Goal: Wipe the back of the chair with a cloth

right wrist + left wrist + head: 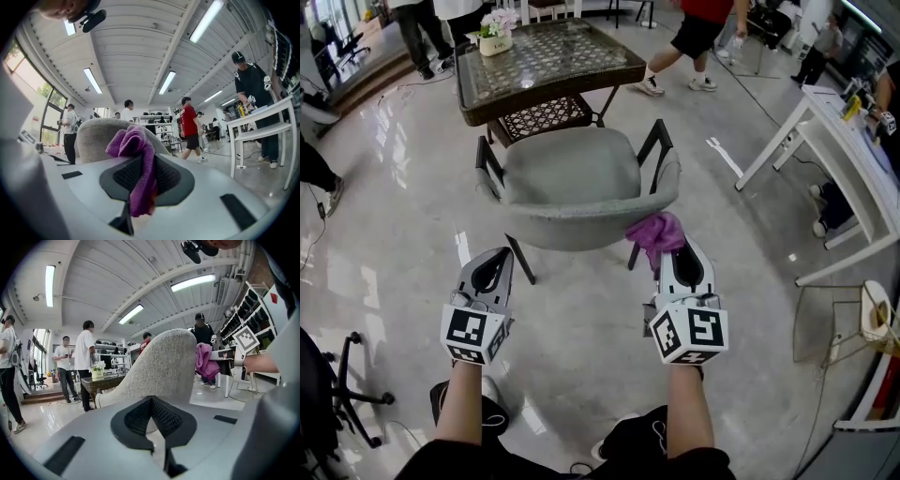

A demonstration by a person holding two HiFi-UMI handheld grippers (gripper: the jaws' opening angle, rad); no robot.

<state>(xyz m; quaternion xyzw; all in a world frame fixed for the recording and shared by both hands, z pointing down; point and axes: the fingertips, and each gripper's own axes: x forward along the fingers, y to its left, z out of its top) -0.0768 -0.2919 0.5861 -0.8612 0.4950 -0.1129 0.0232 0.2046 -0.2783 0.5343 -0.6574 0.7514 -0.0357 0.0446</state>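
The right claw (677, 255) pinches a crumpled purple cloth (656, 231) just beside the right end of the grey upholstered chair's (572, 173) curved back; contact is unclear. The left claw (492, 264) is pressed together, empty, nearby. Wiping looks barely begun, with nearly the whole back left.

A grey padded chair (572, 183) with black legs stands at the centre of the frame, its curved back towards the bottom edge. A bunched purple cloth (656, 231) lies right of centre at the back's right end, pinched in the right gripper (675, 248).
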